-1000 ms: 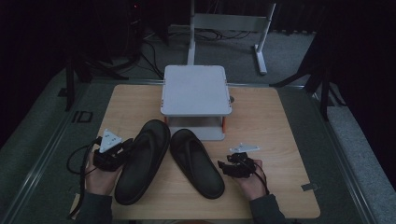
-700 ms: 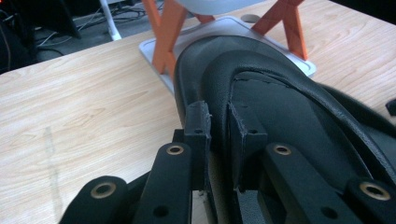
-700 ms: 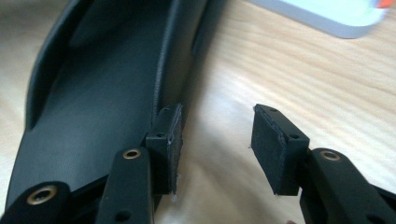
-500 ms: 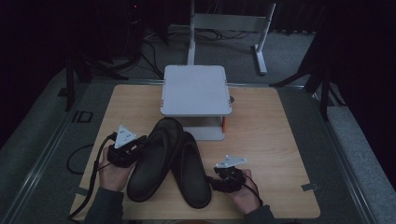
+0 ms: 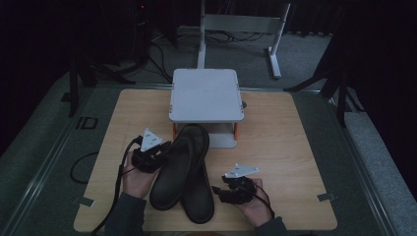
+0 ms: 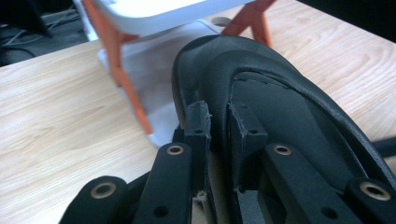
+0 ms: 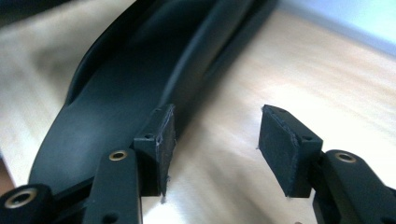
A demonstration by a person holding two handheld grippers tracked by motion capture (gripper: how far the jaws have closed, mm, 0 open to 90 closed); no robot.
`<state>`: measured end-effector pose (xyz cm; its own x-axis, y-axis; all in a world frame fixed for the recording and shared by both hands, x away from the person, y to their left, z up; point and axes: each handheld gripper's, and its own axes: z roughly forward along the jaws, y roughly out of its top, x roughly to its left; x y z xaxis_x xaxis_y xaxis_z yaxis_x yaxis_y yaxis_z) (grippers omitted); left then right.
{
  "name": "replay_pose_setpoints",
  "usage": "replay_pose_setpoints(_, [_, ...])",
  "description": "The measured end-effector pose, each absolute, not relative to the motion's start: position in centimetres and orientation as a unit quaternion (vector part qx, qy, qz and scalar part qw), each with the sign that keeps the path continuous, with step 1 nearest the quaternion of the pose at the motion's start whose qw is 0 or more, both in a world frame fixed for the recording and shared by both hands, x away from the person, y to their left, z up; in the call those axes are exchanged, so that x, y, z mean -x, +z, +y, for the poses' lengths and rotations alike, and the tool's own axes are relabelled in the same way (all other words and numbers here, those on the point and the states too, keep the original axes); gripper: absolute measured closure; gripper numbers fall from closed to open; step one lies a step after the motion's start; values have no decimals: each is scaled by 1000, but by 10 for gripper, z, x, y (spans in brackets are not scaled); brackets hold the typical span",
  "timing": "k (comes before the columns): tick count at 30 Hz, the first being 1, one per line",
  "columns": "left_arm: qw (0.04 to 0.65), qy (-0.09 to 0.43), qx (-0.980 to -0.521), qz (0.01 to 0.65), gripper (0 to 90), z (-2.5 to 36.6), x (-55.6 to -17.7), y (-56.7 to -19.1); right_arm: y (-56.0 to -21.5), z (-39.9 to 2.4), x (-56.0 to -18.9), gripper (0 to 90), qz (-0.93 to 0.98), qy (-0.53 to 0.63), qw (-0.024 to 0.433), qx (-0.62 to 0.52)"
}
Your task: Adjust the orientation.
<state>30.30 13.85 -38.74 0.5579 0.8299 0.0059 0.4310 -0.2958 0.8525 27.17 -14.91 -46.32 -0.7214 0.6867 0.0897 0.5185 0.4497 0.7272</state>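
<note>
Pinching the rim of the upper slipper [image 5: 177, 167], your left gripper [image 6: 219, 135] keeps its toe aimed under the white stand [image 5: 206, 96]. It overlaps the lower slipper [image 5: 199, 196] on the counter [image 5: 295, 147]. Your right gripper [image 7: 215, 140], beside that slipper, has fingers spread and empty.

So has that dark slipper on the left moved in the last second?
Yes. The left slipper, gripped by the left gripper, has shifted right and toward the white stand; its toe now reaches the stand's base and it overlaps the other slipper.
</note>
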Motion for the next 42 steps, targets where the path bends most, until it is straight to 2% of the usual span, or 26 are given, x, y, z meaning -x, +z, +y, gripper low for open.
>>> replay_pose_setpoints(6, [430, 223, -783, 391, 790, 114, -309, -389, -451, -166, -276, 454, 823, 401, 130, -380])
replay_pose_setpoints(7, [428, 221, -785, 389, 790, 107, -311, -391, -436, -180, -278, 454, 802, 422, 148, -396])
replay_pose_setpoints(10, [429, 216, -788, 385, 790, 94, -315, -392, -421, -188, -280, 454, 785, 443, 158, -402])
replay_pose_setpoints(17, [435, 209, -789, 380, 791, 66, -320, -392, -396, -182, -293, 405, 771, 480, 149, -390])
replay_pose_setpoints(25, [430, 209, -787, 389, 792, 43, -330, -398, -403, -176, -312, 383, 759, 485, 116, -418])
replay_pose_setpoints(28, [435, 209, -784, 391, 791, 37, -334, -398, -407, -176, -315, 365, 762, 469, 119, -430])
replay_pose_setpoints(30, [436, 209, -784, 390, 790, 35, -334, -398, -411, -177, -321, 401, 761, 467, 106, -438])
replay_pose_setpoints(31, [438, 206, -786, 386, 790, 30, -336, -399, -413, -177, -324, 450, 761, 465, 101, -441])
replay_pose_setpoints(36, [443, 196, -784, 389, 774, 30, -341, -402, -418, -180, -334, 534, 753, 460, 93, -461])
replay_pose_setpoints(40, [458, 179, -783, 380, 724, 35, -340, -401, -418, -186, -339, 590, 747, 465, 88, -467])
replay_pose_setpoints(42, [471, 172, -780, 375, 661, 40, -336, -399, -417, -187, -341, 630, 748, 464, 88, -466])
